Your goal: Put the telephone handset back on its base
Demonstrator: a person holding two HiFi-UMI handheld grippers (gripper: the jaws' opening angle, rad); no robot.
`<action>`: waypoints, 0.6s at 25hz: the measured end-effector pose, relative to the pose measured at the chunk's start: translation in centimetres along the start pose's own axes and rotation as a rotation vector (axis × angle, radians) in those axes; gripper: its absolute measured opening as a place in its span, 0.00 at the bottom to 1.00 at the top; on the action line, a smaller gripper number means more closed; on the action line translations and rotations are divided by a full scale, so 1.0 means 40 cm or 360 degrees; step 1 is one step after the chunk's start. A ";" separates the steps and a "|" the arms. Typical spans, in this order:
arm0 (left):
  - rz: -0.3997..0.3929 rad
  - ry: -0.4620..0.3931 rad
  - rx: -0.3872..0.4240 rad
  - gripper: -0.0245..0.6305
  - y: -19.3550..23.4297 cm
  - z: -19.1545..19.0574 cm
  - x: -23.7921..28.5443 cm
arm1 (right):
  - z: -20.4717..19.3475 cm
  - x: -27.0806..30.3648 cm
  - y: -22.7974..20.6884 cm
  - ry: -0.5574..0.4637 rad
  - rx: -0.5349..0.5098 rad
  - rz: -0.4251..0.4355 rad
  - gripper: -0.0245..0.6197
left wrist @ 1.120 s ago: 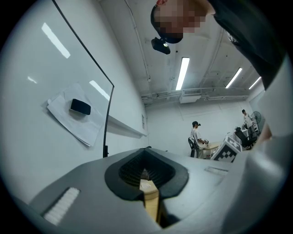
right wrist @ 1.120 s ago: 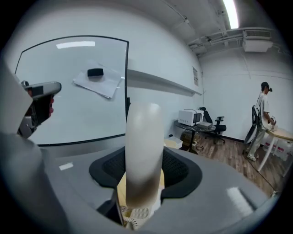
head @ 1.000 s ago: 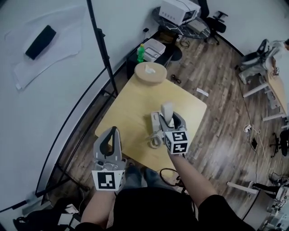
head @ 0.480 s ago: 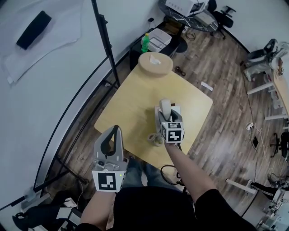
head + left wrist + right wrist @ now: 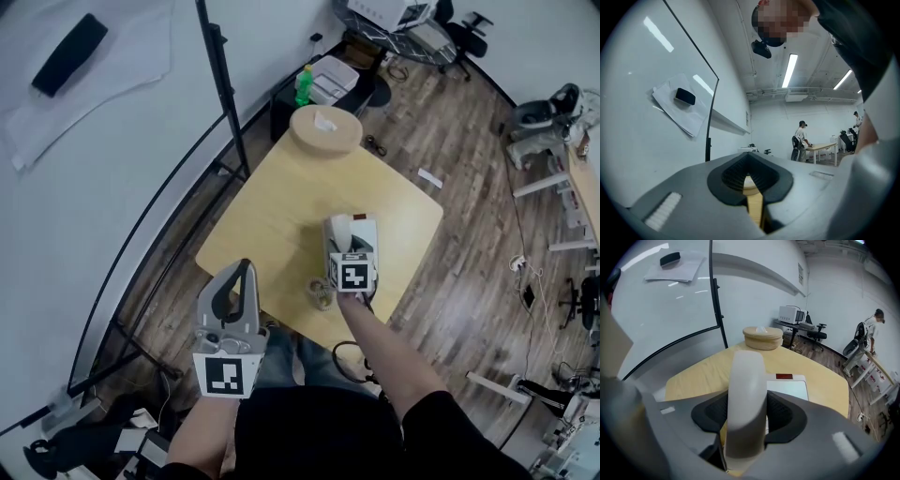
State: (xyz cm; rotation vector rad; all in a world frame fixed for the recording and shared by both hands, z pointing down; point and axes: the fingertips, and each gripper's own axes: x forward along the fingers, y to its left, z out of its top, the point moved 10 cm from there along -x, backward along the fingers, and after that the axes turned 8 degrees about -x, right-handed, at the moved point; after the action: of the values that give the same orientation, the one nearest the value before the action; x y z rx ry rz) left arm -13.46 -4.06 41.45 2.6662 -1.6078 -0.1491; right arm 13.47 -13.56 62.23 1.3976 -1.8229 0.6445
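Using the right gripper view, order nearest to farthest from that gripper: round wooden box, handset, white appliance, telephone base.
1. handset, between the jaws
2. telephone base, just ahead
3. round wooden box, table's far end
4. white appliance, background desk

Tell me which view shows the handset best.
Right gripper view: the handset fills the centre, clamped between the right gripper jaws. The head view shows only its tip beyond that gripper; the left gripper view misses it.
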 end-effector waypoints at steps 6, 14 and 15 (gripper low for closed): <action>-0.0011 0.0011 -0.0005 0.04 0.000 -0.004 -0.004 | -0.024 0.021 0.013 0.0124 0.0067 -0.0019 0.39; -0.0006 0.0029 -0.0007 0.04 0.003 -0.011 -0.011 | -0.023 0.054 0.026 0.0179 0.0072 -0.0008 0.40; -0.0005 0.0029 -0.0008 0.04 0.006 -0.012 -0.011 | -0.024 0.056 0.026 0.0190 0.0072 -0.0012 0.40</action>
State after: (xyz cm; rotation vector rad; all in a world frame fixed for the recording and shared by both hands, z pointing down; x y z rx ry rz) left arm -13.81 -3.81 41.97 2.6585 -1.5964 -0.1285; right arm 12.43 -13.84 64.64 1.3650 -1.7181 0.7532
